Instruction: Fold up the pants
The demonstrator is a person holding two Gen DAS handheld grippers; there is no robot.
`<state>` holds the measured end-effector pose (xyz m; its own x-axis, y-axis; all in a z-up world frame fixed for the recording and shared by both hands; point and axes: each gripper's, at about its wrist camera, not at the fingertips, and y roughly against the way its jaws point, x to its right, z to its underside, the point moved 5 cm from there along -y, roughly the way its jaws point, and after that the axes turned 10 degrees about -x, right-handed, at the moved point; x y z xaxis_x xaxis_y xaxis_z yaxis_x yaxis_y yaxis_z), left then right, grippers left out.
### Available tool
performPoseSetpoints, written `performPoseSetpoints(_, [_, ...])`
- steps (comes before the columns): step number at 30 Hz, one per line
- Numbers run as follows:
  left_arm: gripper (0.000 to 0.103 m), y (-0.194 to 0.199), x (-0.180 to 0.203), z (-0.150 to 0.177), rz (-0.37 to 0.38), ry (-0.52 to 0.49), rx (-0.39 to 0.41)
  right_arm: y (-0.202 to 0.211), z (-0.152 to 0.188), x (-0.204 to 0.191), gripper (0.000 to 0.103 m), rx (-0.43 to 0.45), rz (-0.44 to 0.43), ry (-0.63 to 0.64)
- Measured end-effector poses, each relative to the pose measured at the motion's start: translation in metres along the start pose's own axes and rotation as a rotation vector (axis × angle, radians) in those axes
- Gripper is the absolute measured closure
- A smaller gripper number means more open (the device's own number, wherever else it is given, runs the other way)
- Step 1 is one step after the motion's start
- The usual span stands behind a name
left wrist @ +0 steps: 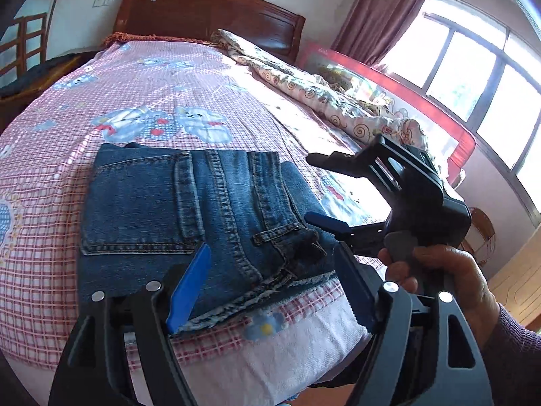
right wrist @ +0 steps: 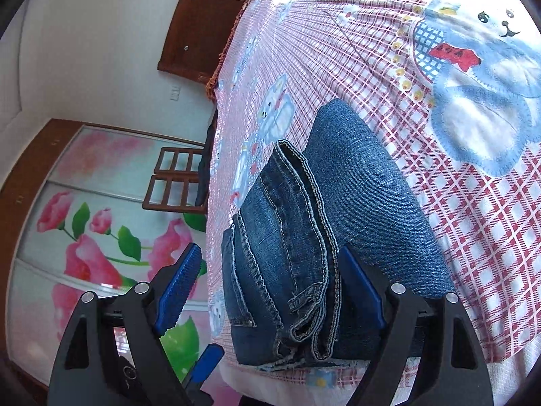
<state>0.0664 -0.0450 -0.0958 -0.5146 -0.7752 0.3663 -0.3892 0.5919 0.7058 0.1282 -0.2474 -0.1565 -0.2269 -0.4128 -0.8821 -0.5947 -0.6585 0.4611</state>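
Observation:
The blue jeans (left wrist: 189,213) lie folded into a compact stack on the pink checked bedsheet (left wrist: 142,81), near the bed's near edge; they also show in the right wrist view (right wrist: 318,223). My left gripper (left wrist: 270,291) is open, its blue-padded jaws spread over the stack's near edge, holding nothing. My right gripper (right wrist: 267,287) is open, its jaws spread around the waistband end of the stack. In the left wrist view the right gripper (left wrist: 321,189) hovers at the stack's right side, held by a hand.
A rolled floral quilt (left wrist: 314,91) lies along the far right side of the bed, beside a red bed rail (left wrist: 422,101). A wooden headboard (left wrist: 209,10) stands at the back. A floral wardrobe door (right wrist: 94,223) and a wooden chair (right wrist: 175,182) are left of the bed.

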Motion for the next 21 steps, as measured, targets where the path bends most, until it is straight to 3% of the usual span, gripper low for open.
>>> performPoseSetpoints(6, [0.025,0.043,-0.115,0.023,-0.089,0.317,0.034,-0.026,0.008,-0.009,0.021,-0.066,0.139,0.077])
performPoseSetpoints(7, [0.024,0.042,-0.131,0.028,-0.114,0.349,0.028,-0.033,0.01,-0.013,0.026,-0.085,0.189,0.113])
performPoseSetpoints(8, [0.024,0.044,-0.143,0.034,-0.139,0.383,0.026,-0.04,0.014,-0.018,0.035,-0.104,0.252,0.169])
performPoseSetpoints(10, [0.022,0.048,-0.167,0.043,-0.15,0.455,0.03,-0.058,0.023,-0.025,0.07,-0.165,0.38,0.274])
performPoseSetpoints(11, [0.02,0.049,-0.177,0.046,-0.158,0.489,0.036,-0.061,0.026,-0.027,0.081,-0.173,0.427,0.305])
performPoseSetpoints(13, [0.02,0.053,-0.194,0.05,-0.162,0.543,0.047,-0.059,0.025,-0.031,0.09,-0.174,0.413,0.301])
performPoseSetpoints(16, [0.017,0.057,-0.211,0.051,-0.17,0.585,0.064,-0.05,0.026,-0.053,0.09,-0.157,0.407,0.36])
performPoseSetpoints(21, [0.016,0.059,-0.223,0.037,-0.17,0.606,0.085,-0.033,0.016,-0.093,0.091,-0.122,0.321,0.407])
